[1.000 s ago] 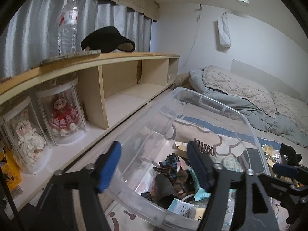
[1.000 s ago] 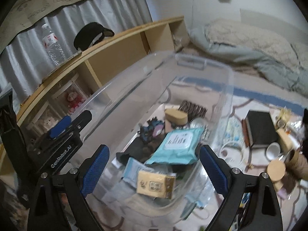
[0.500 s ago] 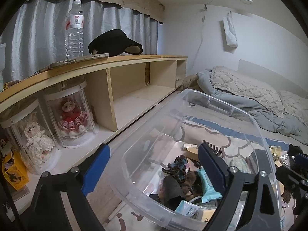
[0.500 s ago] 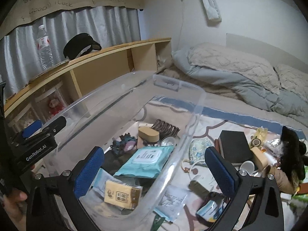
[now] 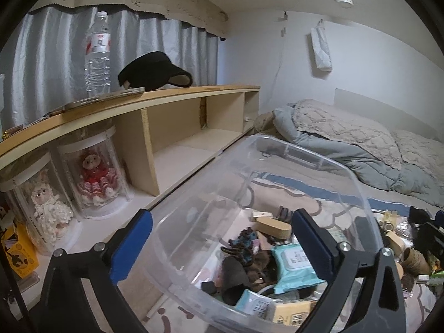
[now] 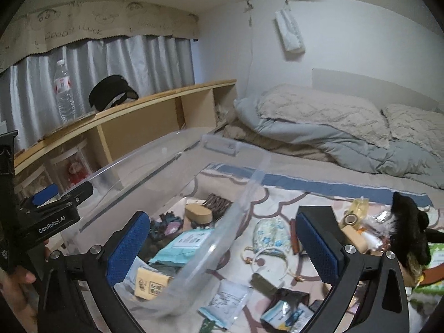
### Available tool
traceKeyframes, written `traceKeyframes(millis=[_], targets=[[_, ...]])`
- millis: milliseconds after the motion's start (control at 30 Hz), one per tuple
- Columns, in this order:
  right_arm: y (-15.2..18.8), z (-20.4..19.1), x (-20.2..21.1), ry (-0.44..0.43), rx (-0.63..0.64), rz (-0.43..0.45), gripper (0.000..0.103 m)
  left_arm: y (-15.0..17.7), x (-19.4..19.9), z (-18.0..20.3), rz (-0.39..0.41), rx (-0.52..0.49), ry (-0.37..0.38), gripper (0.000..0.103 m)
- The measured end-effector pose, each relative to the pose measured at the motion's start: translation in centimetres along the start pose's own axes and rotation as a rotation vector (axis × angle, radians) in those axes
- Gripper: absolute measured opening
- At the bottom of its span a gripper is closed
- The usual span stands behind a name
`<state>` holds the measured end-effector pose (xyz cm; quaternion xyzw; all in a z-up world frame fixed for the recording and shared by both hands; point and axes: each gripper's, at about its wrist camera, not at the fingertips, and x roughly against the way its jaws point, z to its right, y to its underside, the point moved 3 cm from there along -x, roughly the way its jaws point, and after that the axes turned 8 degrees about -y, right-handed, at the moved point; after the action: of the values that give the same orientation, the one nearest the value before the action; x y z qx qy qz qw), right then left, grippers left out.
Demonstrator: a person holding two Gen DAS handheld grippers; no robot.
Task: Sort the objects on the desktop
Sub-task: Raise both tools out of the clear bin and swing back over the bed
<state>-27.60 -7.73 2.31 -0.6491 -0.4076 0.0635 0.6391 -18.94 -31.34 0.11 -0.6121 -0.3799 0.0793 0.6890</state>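
left gripper [image 5: 222, 245] spread over bin [image 5: 319, 161] | right gripper [image 6: 222, 245] spread, empty

A clear bin [image 5: 277, 149] holds a teal wipes pack [image 5: 294, 263], beside a floral pouch [image 6: 270, 236] on a beige-and-blue rug [image 6: 319, 186].

Clear bin [image 6: 249, 188] between spread fingers [image 6: 127, 247]

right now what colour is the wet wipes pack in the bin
Light teal with a white label, wet wipes pack in the clear bin; left wrist view shows it best.
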Motion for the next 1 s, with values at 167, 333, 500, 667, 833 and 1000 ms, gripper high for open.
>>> traceKeyframes(millis=[167,333,500,667,833,1000], targets=[[0.5,2.0,2.0,0.071,0.013,0.014,0.103,-0.2,1.0,1.5,0.017,-0.016,0.033,0.103],[1.1,4.1,4.2,0.128,0.007,0.024,0.103,-0.2,2.2,3.1,0.029,-0.038,0.075,0.103],[2.1,6.6,6.8,0.179,-0.011,0.036,0.103,-0.2,3.5,4.8,0.037,-0.040,0.132,0.103],[2.9,8.5,8.8,0.226,-0.017,0.047,0.103,0.0,4.8,6.8,0.034,-0.050,0.177,0.103],[4.0,10.5,10.7,0.274,-0.018,0.055,0.103,0.6,6.2,9.1,0.043,-0.073,0.227,0.103],[5.0,12.2,12.2,0.298,-0.037,0.068,0.103,1.3,7.6,11.3,0.059,-0.089,0.262,0.103]])
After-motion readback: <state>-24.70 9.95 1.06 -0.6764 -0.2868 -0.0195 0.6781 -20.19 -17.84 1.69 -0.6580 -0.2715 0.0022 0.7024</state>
